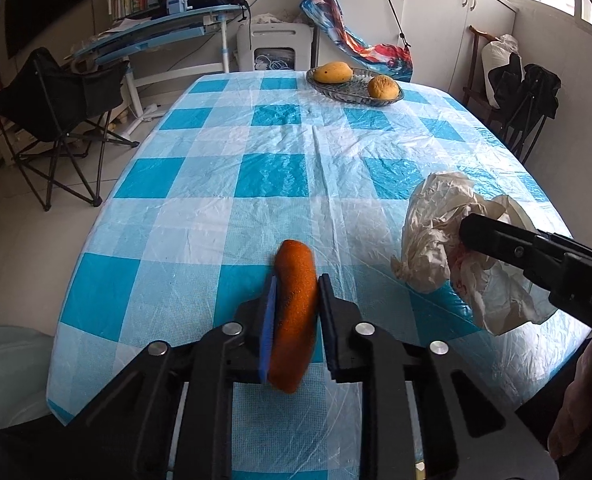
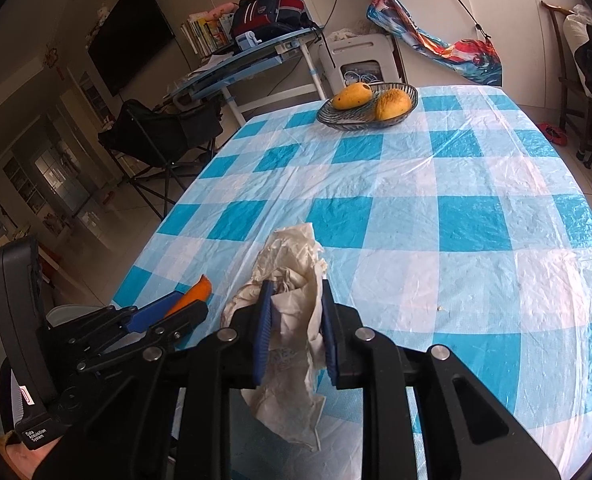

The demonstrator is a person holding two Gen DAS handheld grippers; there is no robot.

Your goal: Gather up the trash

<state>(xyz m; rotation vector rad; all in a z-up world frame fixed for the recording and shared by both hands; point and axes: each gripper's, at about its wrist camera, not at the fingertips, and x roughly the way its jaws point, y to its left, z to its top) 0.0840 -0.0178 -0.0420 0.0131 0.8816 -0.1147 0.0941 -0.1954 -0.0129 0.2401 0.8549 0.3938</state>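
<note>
Tilting down — fingers (image 1: pixel 296 308) pinching orange peel (image 1: pixel 294 312)

Two fisheye views look forward and downward along black gripper fingers, close above a blue-and-white checked plastic tablecloth (image 1: pixel 280 148). Both share the glass fruit dish (image 1: pixel 354 90) at upper centre; the right view shows the left gripper (image 2: pixel 190 302) at lower left.

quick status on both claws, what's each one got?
Left claw: closed on the orange peel.
Right claw: closed on the crumpled paper.
</note>
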